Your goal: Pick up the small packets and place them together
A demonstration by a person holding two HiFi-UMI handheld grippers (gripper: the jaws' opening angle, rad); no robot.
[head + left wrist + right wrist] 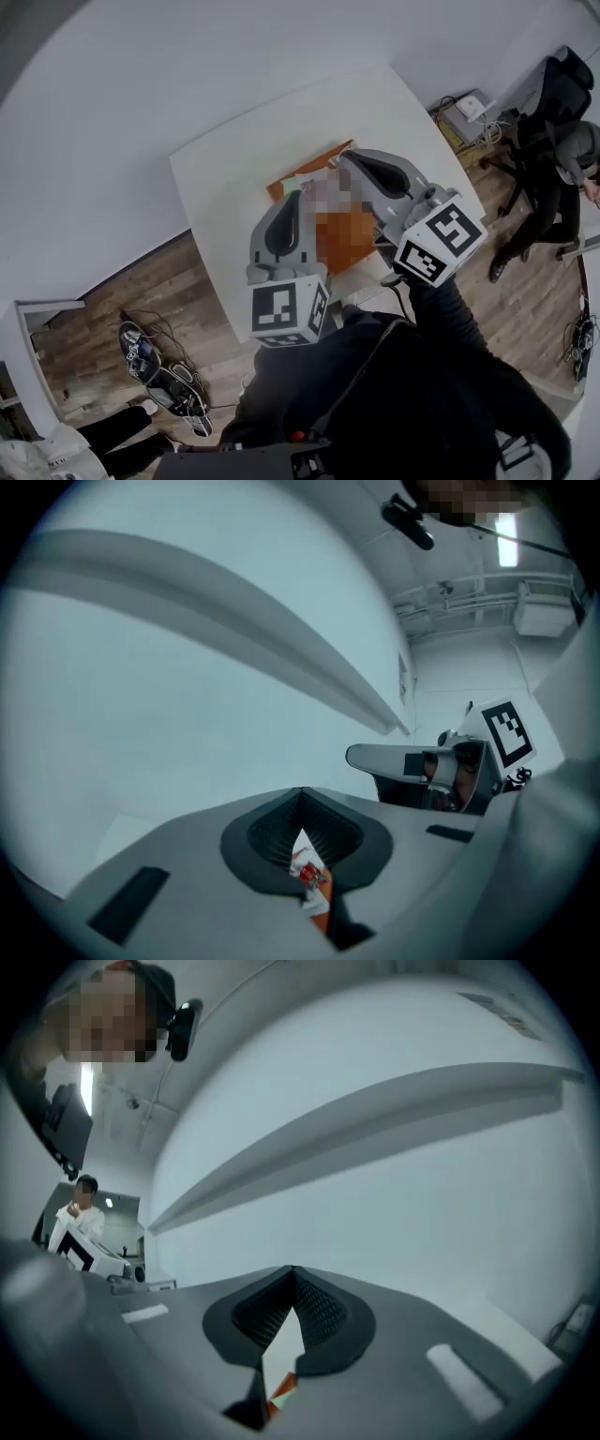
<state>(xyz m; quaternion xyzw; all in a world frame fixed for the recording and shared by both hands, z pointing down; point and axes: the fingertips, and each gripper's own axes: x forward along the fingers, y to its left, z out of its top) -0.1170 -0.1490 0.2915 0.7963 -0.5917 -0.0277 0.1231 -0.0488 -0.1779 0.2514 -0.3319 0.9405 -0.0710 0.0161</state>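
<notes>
Hovers, fully loaded, over the white table (225, 183).
Pinches a red-printed packet (310, 874) in the left gripper's (301, 801) closed jaws, a second packet (279, 1379) in the right gripper's (292, 1277) closed jaws.

Left grey two-jaw gripper (302, 806) held level, jaws pinching a small white-and-red packet (310, 872). Right grey two-jaw gripper (292, 1281) alongside, pinching a small white-and-orange packet (279, 1361).
</notes>
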